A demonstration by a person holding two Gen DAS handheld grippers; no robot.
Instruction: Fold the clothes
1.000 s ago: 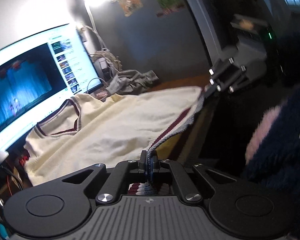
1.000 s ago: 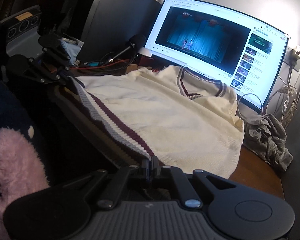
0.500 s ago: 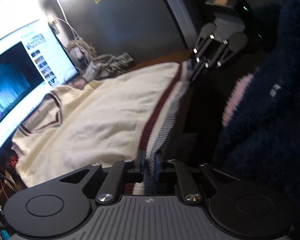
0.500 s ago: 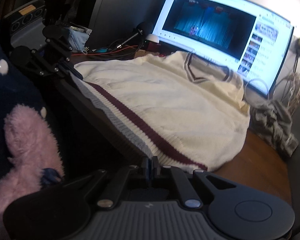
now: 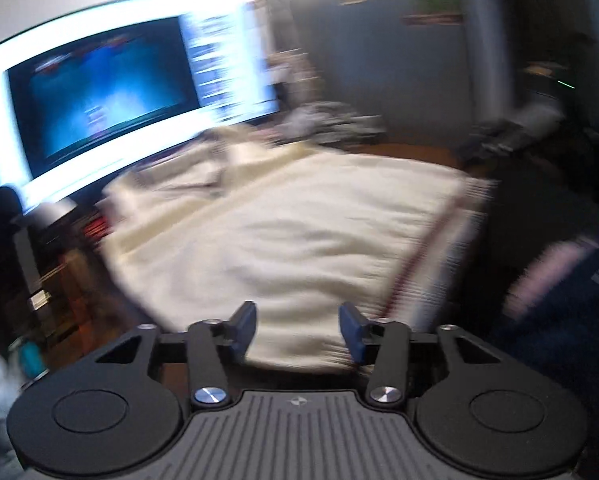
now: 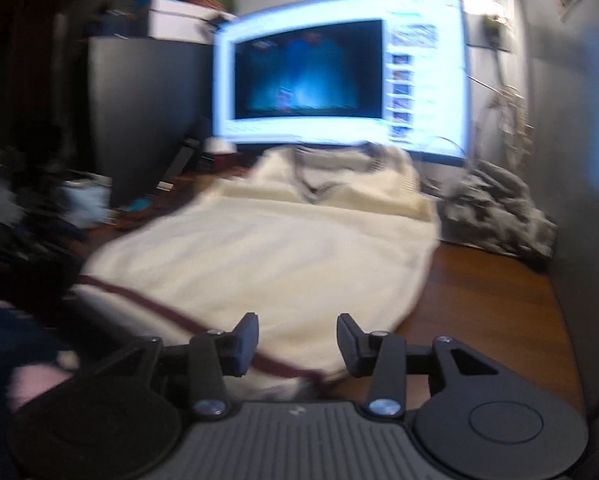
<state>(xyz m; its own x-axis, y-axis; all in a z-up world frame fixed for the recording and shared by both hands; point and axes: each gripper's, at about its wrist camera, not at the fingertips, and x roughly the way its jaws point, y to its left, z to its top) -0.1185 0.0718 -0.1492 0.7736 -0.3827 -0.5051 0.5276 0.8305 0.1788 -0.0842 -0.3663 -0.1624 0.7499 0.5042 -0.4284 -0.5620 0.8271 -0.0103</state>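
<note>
Both hems let go: left gripper [image 5: 297, 330] and right gripper [image 6: 298, 338] opening, fingers spread, nothing pinched where a second ago striped hem was clamped. Cream sweater [image 6: 283, 256] now lying across the desk [image 6: 495, 300], hem at the near edge, collar by the monitor [image 6: 339, 76]; ready for the next fold, probably

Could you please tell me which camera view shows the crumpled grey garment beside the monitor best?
The right wrist view: the grey garment lies in full at the right, on the wooden desk, beside the cream sweater. In the left wrist view it is only a distant, blurred strip behind the sweater.
</note>
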